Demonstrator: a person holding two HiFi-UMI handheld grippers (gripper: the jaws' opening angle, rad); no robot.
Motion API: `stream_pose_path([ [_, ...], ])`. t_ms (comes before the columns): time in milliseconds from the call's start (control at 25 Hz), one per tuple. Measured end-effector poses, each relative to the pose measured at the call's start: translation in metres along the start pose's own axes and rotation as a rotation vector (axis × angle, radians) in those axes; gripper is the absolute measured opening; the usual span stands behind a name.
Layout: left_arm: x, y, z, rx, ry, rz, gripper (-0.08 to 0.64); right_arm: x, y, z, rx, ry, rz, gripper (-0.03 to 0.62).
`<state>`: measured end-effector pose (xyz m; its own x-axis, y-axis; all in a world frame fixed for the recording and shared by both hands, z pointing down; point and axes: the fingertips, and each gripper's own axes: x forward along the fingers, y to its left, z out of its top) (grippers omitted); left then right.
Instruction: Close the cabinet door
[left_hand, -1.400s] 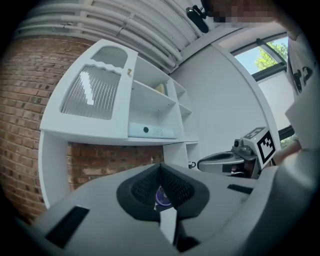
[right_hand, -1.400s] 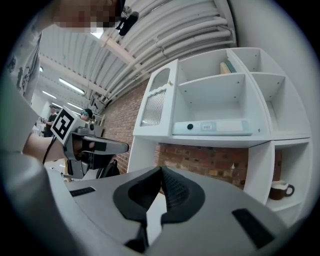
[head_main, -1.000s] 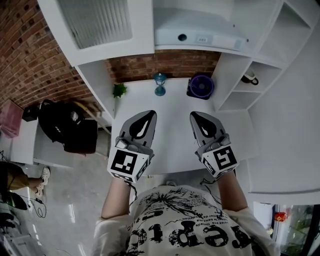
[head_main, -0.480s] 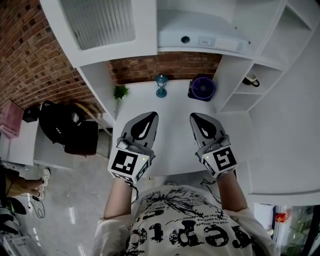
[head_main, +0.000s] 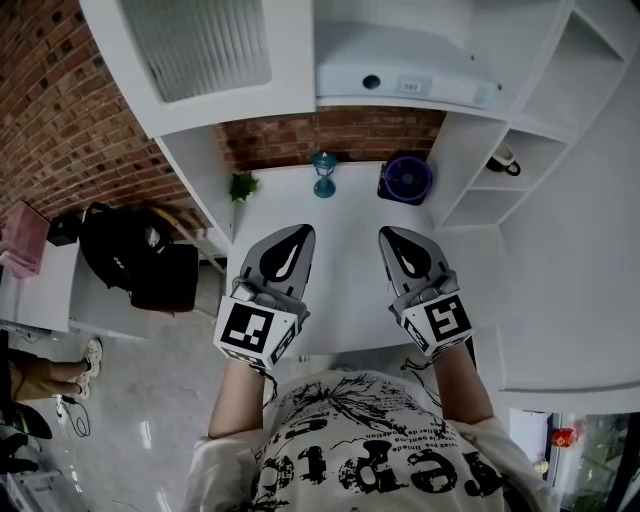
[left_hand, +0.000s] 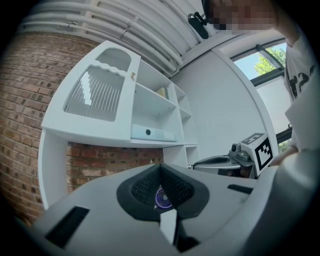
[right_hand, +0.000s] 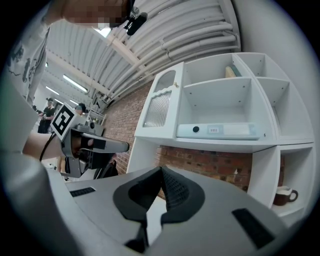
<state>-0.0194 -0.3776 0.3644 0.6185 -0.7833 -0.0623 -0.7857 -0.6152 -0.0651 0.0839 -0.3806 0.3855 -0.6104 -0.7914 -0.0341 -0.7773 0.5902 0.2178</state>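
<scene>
Nothing has shifted over the last second: left gripper (head_main: 297, 236) and right gripper (head_main: 390, 238) stay closed and empty above the desk (head_main: 350, 200), well short of the door (head_main: 200, 50), which stands open up at the left, so closing hasn't begun

We have bare tabletop (head_main: 345, 205) straight ahead of the left gripper (head_main: 298, 232) and the right gripper (head_main: 388, 234), which sit side by side with a free strip between them. Along the table's far edge, against the brick wall (head_main: 330, 128), three things stand in a row with gaps between: a small plant (head_main: 243, 185), a blue ornament (head_main: 323, 172) and a purple fan (head_main: 406, 179). Overhead, the cabinet door (head_main: 200, 45) stands swung out on the left, above the white side panel (head_main: 195, 165). On the right, open shelves (head_main: 470, 205) hem us in, with a mug (head_main: 504, 160) in one bay. A black bag (head_main: 130, 255) crowds the space left of the table.
</scene>
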Motion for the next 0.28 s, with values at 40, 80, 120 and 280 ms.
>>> stream_pose_path([
  [40,-0.0004,0.0005,-0.0004,0.000,0.002,-0.001,0.014,0.0003,-0.0002,-0.0004,0.002,0.001,-0.002,0.012],
  [80,-0.0005,0.0007,-0.0013,0.001,0.006,-0.004,0.014,0.0004,-0.0006,-0.0010,0.005,0.002,-0.005,0.013],
  [120,-0.0005,0.0005,-0.0024,0.003,0.011,-0.007,0.014,0.0005,-0.0011,-0.0016,0.007,0.002,-0.008,0.012],
  [280,0.0002,-0.0017,-0.0066,0.020,0.030,-0.011,0.014,0.0014,-0.0021,-0.0023,0.005,-0.004,-0.001,0.013],
])
